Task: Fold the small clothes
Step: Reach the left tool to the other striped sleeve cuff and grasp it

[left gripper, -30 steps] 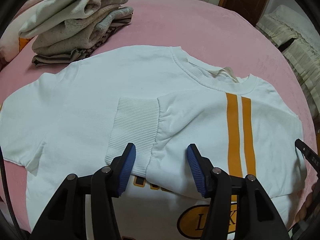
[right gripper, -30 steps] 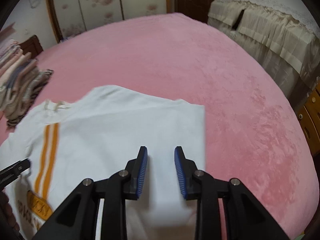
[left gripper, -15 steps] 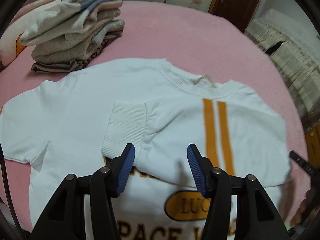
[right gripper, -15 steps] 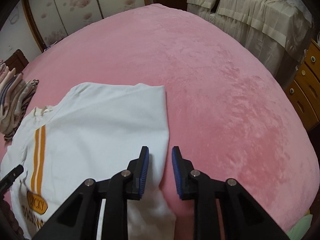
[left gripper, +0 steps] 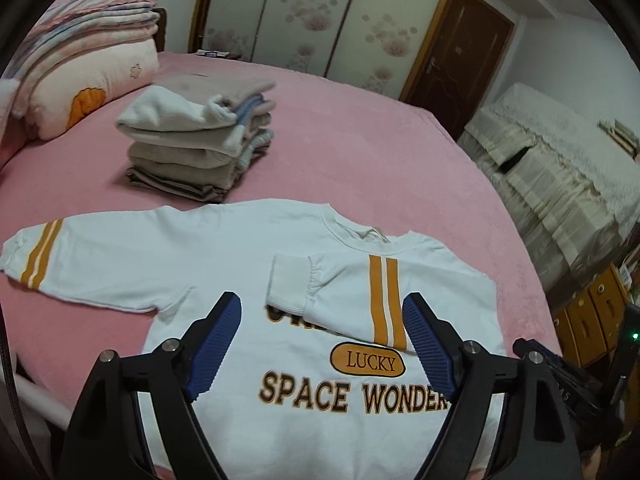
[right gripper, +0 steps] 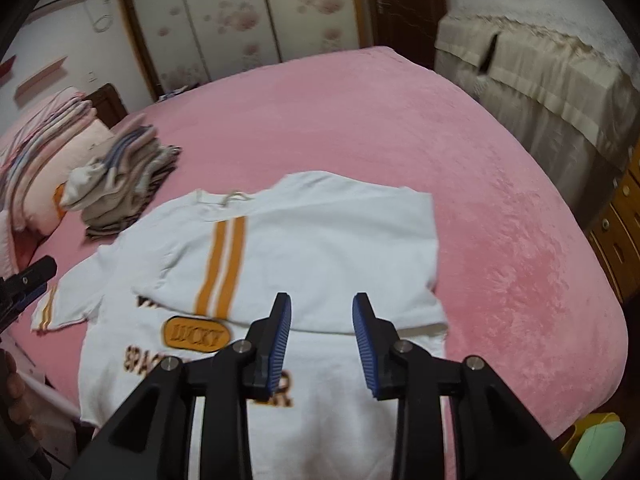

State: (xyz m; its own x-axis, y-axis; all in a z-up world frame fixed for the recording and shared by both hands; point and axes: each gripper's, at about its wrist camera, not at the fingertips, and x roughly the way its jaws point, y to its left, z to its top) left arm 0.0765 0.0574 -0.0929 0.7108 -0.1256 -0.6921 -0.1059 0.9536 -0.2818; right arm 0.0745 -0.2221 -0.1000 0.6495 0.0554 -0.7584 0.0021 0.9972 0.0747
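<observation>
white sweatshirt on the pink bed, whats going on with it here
A person with a gripper in each hand is partway through folding the white sweatshirt on the pink bed. One sleeve is folded across the chest; the other sleeve lies spread out. The left gripper and right gripper hover open above it, holding nothing. A stack of folded clothes sits behind.

- Bed (left gripper: 360, 148) with pink cover, fills mid-frame.
- Pillow and folded quilts (left gripper: 84, 64), upper left.
- Wardrobe with flowered sliding doors (left gripper: 320, 20), top centre.
- Dark wooden door (left gripper: 464, 68), upper right.
- Beige-covered furniture (right gripper: 540, 64), upper right.
- Wooden drawers (right gripper: 620, 232), right edge.
- Pale green object (right gripper: 596, 446), lower right corner; identity unclear.
</observation>
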